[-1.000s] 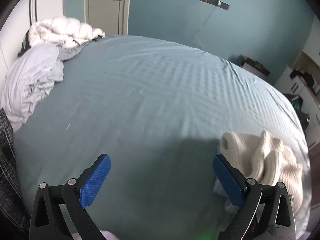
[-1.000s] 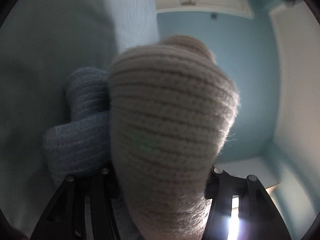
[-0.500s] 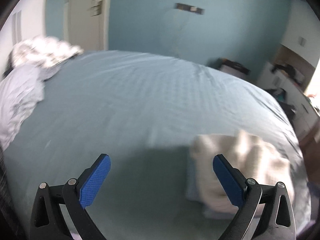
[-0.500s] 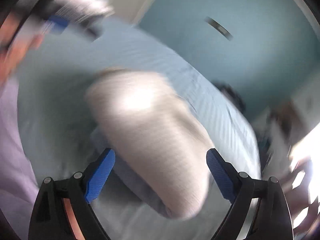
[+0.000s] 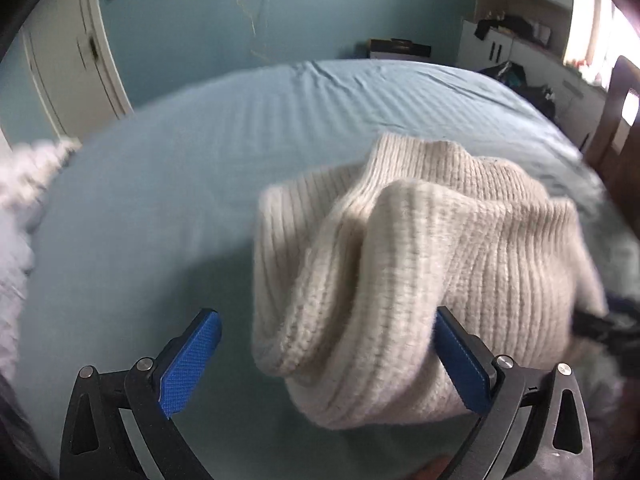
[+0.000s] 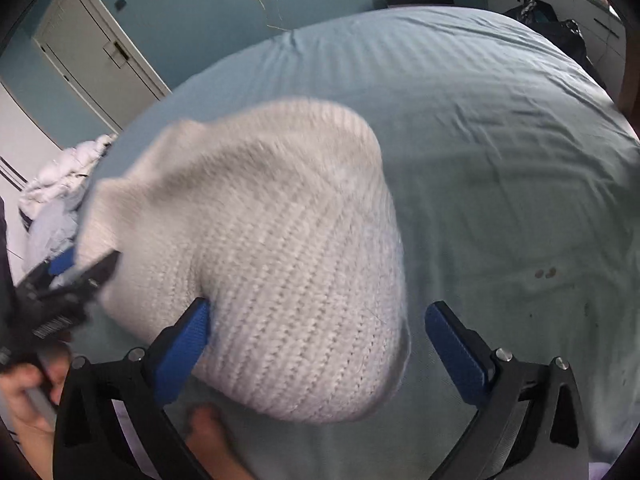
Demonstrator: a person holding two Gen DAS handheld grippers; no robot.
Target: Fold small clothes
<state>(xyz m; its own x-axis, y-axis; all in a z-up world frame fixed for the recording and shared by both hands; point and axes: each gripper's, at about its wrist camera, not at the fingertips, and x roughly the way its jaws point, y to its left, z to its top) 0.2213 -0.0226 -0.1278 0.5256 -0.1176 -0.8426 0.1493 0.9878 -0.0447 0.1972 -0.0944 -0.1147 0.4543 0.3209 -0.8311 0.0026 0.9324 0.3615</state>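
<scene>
A cream ribbed knit garment (image 5: 420, 264) lies bunched on the light blue bed (image 5: 168, 184), close in front of both grippers; it also shows in the right wrist view (image 6: 280, 280). My left gripper (image 5: 326, 350) is open, its blue pads wide apart, with the knit lying between them and against the right pad (image 5: 460, 364). My right gripper (image 6: 316, 344) is open too, the knit filling the gap and touching its left pad (image 6: 180, 360). The left gripper (image 6: 60, 280) appears at the left edge of the right wrist view, beside the knit.
A heap of white and pale bedding (image 6: 60, 184) lies at the bed's far left. A white door (image 6: 92, 52) and teal wall stand behind. White cabinets with dark items (image 5: 516, 52) and a wooden chair (image 5: 616, 128) stand at the right.
The right gripper, shut on the knit one second ago, has opened and the knit now lies on the bed. The left gripper has swung right and closer to the knit.
</scene>
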